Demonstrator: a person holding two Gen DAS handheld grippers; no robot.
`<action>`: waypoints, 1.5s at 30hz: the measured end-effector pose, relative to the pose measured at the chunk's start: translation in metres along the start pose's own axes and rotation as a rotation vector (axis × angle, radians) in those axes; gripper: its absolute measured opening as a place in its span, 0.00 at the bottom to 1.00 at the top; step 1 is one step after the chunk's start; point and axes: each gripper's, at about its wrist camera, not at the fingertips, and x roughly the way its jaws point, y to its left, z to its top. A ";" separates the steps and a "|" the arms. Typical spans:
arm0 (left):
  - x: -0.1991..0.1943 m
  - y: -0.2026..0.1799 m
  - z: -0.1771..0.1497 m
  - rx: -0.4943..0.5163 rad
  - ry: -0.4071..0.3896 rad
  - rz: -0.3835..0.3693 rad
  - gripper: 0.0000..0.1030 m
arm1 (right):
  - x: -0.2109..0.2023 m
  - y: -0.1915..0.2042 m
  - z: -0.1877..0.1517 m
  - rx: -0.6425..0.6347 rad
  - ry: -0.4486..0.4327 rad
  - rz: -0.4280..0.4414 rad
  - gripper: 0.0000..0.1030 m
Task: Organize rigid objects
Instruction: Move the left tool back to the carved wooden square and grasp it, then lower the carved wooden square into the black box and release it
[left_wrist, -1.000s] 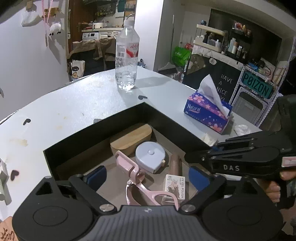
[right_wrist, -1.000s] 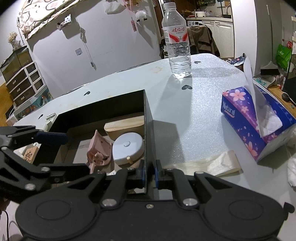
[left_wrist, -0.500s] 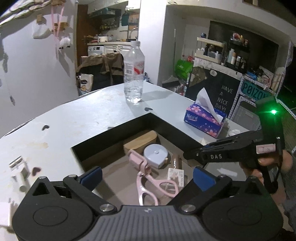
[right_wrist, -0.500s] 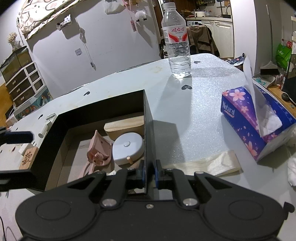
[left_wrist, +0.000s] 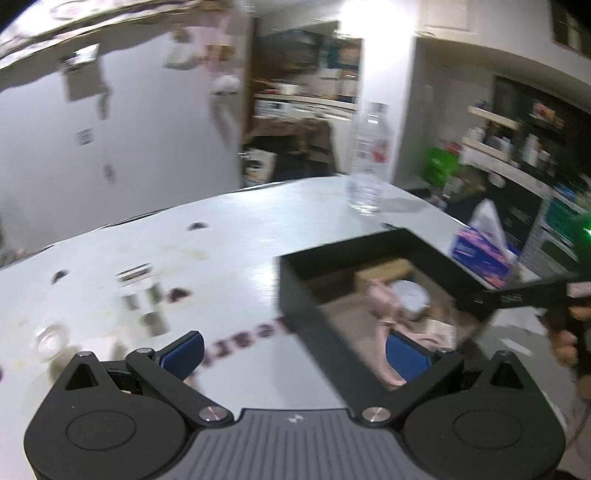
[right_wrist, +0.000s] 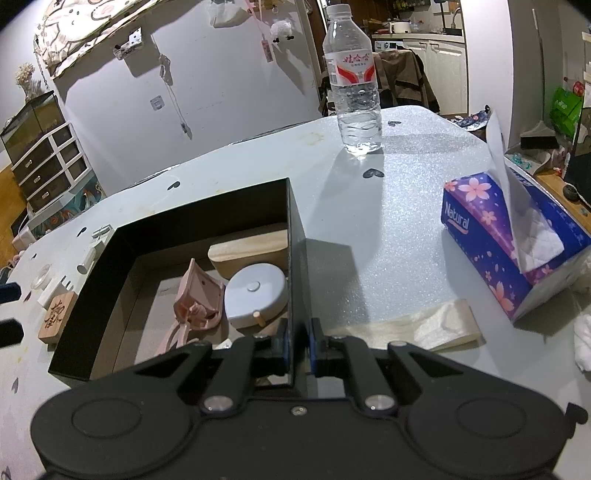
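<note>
A black open box (right_wrist: 199, 210) stands on the pale table; it also shows in the left wrist view (left_wrist: 314, 314). Inside lie a wooden block (right_wrist: 247, 249), a round pale blue case (right_wrist: 256, 291), a pink clamp-like tool (right_wrist: 197, 295) and a small carton (left_wrist: 439, 328). My right gripper (right_wrist: 298, 345) is shut on the box's right wall. My left gripper (left_wrist: 295, 354) is open and empty, straddling the box's left front corner from above. Left of the box lie a wooden stamp block (right_wrist: 57, 315), white plastic pieces (right_wrist: 88, 258) and a small clear dish (right_wrist: 40, 275).
A water bottle (right_wrist: 354, 85) stands at the back of the table. A purple tissue box (right_wrist: 509, 243) sits at the right, with a cream folded wrapper (right_wrist: 413, 326) in front of it. The left wrist view is motion-blurred.
My left gripper has pulled back out of the box and swung to the left, over the box's left corner. My right gripper has kept its hold on the box wall.
</note>
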 end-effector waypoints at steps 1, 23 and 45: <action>-0.001 0.006 -0.002 -0.022 -0.002 0.021 1.00 | 0.000 0.000 0.000 0.001 0.001 0.000 0.10; 0.044 0.078 -0.046 -0.364 0.027 0.350 0.99 | 0.001 0.001 0.000 -0.005 -0.001 -0.010 0.10; 0.034 0.059 -0.044 -0.330 -0.002 0.358 0.63 | 0.001 0.002 0.000 -0.013 -0.002 -0.011 0.10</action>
